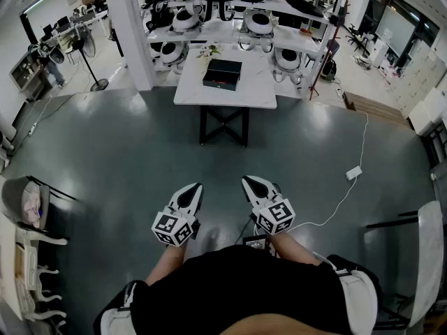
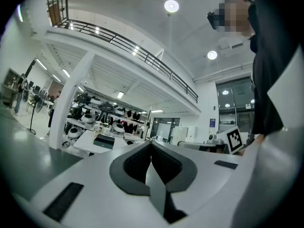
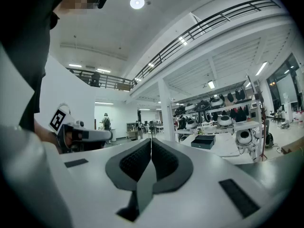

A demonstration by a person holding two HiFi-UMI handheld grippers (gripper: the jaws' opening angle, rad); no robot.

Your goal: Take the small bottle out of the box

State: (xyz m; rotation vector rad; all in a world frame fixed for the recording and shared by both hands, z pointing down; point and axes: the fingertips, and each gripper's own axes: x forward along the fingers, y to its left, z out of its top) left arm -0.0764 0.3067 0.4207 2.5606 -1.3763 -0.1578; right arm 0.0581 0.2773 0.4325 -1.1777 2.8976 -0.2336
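Observation:
A dark box (image 1: pixel 222 73) sits on a white table (image 1: pixel 225 89) far ahead of me; its lid looks down and no small bottle shows. The same box (image 2: pixel 104 143) appears small in the left gripper view, and the box (image 3: pixel 207 140) shows on the table in the right gripper view. My left gripper (image 1: pixel 193 188) and right gripper (image 1: pixel 249 181) are held close to my body, well short of the table, over the grey floor. Both have their jaws pressed together with nothing between them.
Shelves of white robot heads (image 1: pixel 253 22) stand behind the table. A white cable with a power block (image 1: pixel 353 172) runs across the floor at right. Chairs and a desk edge (image 1: pixel 28 208) lie at left, another table edge (image 1: pixel 427 257) at right. A standing fan (image 1: pixel 89 56) is far left.

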